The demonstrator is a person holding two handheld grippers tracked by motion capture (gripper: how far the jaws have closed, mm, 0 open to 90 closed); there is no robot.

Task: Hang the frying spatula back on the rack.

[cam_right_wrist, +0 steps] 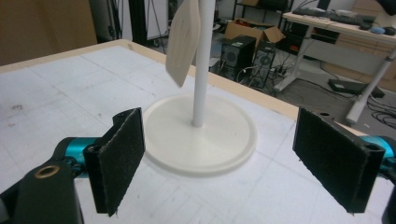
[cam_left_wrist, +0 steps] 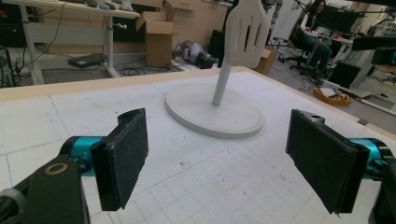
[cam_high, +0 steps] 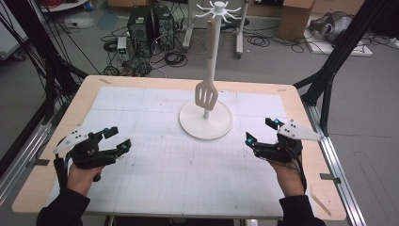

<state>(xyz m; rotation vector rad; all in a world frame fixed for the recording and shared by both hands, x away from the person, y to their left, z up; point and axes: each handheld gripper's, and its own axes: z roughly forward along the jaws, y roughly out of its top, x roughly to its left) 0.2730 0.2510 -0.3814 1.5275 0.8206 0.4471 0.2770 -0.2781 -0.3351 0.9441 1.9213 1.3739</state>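
While spatula [cam_high: 206, 93] hangs on stand [cam_high: 205, 123] | slots face left gripper [cam_left_wrist: 217, 161]

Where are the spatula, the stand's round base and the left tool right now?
spatula [cam_high: 206, 94], high view, on its slotted blade.
stand base [cam_high: 219, 126], high view, on the bare disc right of the pole.
left tool [cam_high: 117, 139], high view, midway between its open tips.

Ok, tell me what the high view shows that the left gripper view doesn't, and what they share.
High view alone: both hands, the left gripper and right gripper open on either side of the stand, and the hook crown from which the spatula hangs. Left gripper view alone: its two black pads seen close, and a desk with cardboard boxes behind the table. Both: the slotted spatula blade, the stand's round base and the white gridded mat.
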